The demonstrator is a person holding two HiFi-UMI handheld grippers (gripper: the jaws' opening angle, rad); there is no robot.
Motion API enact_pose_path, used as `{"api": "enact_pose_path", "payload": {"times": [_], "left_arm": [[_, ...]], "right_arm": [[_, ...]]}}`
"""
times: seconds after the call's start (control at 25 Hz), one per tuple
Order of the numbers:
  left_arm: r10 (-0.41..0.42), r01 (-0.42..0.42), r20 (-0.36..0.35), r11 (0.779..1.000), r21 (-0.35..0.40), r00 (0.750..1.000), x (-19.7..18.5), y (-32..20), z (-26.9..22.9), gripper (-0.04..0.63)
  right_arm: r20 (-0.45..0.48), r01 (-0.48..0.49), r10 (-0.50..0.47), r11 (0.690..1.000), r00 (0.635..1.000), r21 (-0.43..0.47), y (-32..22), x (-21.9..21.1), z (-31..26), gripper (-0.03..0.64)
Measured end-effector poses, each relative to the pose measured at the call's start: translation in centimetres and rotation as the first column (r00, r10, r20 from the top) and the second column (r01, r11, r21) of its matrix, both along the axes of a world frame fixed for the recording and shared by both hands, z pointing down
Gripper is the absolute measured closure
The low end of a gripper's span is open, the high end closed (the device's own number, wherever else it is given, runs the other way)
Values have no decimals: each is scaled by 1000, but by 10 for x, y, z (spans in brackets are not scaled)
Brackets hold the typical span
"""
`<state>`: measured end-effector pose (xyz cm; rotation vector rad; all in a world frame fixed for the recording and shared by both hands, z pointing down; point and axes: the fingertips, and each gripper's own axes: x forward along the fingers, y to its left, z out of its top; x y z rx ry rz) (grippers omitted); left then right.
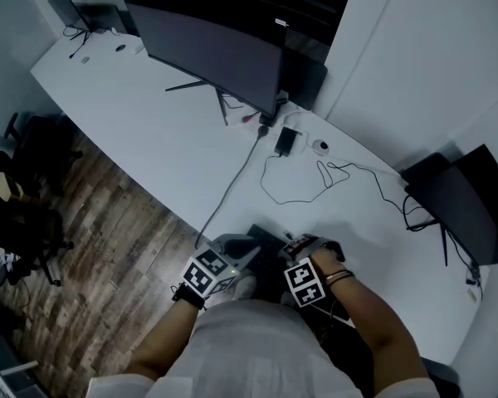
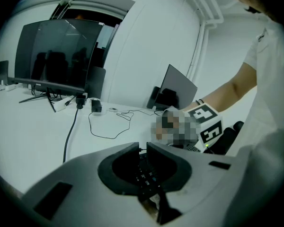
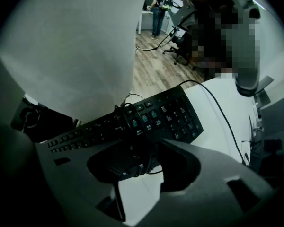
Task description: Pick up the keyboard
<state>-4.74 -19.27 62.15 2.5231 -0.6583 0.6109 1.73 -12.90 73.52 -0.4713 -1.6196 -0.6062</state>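
The black keyboard (image 1: 268, 240) lies on the white desk (image 1: 149, 131) at its near edge, mostly hidden by both grippers and the person's arms. In the right gripper view the keyboard (image 3: 175, 115) runs across under the jaws, with a coiled black cable (image 3: 128, 115) lying on its keys. My right gripper (image 1: 305, 251) (image 3: 138, 142) points down over the keyboard's near edge, jaws open on either side of it, pads not pressing. My left gripper (image 1: 251, 251) (image 2: 143, 148) is shut with its tips meeting and nothing between them. Below it, keys of the keyboard (image 2: 144, 174) show.
A wide curved monitor (image 1: 216, 48) stands at the back of the desk, a second monitor (image 1: 465, 206) at the right. Loose cables (image 1: 295, 181) and a small adapter (image 1: 285, 141) lie mid-desk. Office chairs (image 1: 33, 214) stand on the wooden floor to the left.
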Motion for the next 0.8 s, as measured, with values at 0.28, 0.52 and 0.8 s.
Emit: {"api": "enact_pose_path", "payload": {"times": [0.28,0.52,0.8], "left_arm": [[-10,10,-1,1000,-2,1000,-1,0,-1,571],[-6,6,0,1000,-5,1000,1,2,-2,571],[13,-13,5,1000,-14,1000,9,5,-1,571]], "right_arm": [[-54,86,-87,996,995,-28,12,-1,8,534],[-32,33,-34,999,999,-35,11,-1,3,578],[-13,-7,7,1000,1000,0,5,9,-6,589]]}}
